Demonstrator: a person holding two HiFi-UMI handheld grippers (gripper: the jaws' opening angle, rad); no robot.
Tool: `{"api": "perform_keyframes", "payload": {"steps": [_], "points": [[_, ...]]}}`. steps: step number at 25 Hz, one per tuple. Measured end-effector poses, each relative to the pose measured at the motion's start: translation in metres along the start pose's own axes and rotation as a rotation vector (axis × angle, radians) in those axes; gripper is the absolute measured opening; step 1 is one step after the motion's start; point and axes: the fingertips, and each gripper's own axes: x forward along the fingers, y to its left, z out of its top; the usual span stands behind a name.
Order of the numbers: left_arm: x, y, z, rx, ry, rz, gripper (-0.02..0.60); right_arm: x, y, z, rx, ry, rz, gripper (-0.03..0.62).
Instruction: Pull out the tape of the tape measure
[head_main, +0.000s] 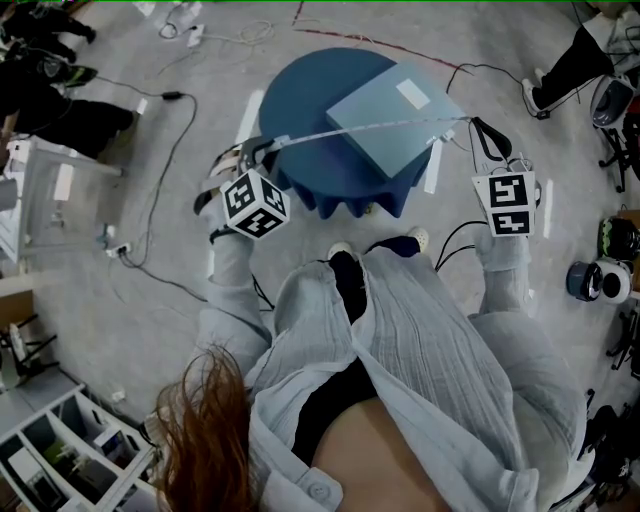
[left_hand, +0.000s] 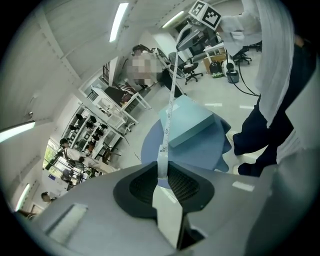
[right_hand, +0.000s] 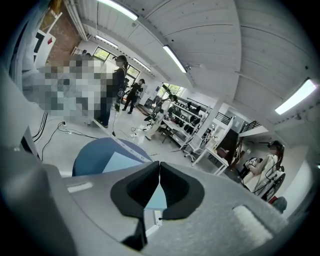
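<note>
The tape (head_main: 370, 127) is drawn out and hangs taut above the blue worktop (head_main: 300, 110) — the left hand-held gripper (left_hand: 162, 174) and right hand-held gripper (right_hand: 159, 169) each pinch it. The next move, I'd guess, is spreading them farther apart — steadily, with no slipping.

Thin white tape (head_main: 370, 129), extended, taut

Left gripper (head_main: 268, 150): we log it at the table's (head_main: 310, 100) left edge.
Right gripper (head_main: 478, 128): just right of the table.
Slab (head_main: 395, 105): on the table, right of centre.
Tape (head_main: 360, 127): we see it span gripper to gripper, over the slab.
</note>
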Motion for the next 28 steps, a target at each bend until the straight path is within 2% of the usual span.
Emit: {"api": "perform_keyframes", "payload": {"steps": [3, 7, 10, 16, 22, 24, 28], "points": [[0.001, 0.0, -0.001, -0.019, -0.006, -0.005, 0.086, 0.005, 0.001, -0.006, 0.011, 0.02, 0.003, 0.013], [-0.006, 0.002, 0.005, -0.108, -0.074, -0.026, 0.086, 0.01, -0.001, -0.015, 0.039, 0.034, 0.002, 0.014], [-0.014, 0.006, 0.012, -0.215, -0.161, -0.052, 0.086, 0.013, -0.002, -0.02, 0.052, 0.047, -0.007, 0.014], [-0.031, 0.021, 0.023, -0.48, -0.344, -0.078, 0.087, 0.017, 0.0, -0.026, 0.084, 0.057, -0.011, 0.014], [-0.035, 0.035, 0.022, -0.653, -0.379, -0.014, 0.087, 0.022, 0.008, -0.027, 0.14, 0.039, -0.008, 0.014], [-0.036, 0.038, 0.02, -0.677, -0.373, 0.014, 0.087, 0.024, 0.011, -0.026, 0.146, 0.037, -0.013, 0.014], [-0.036, 0.035, 0.022, -0.671, -0.374, 0.036, 0.087, 0.027, 0.017, -0.028, 0.148, 0.04, -0.007, 0.014]]}}
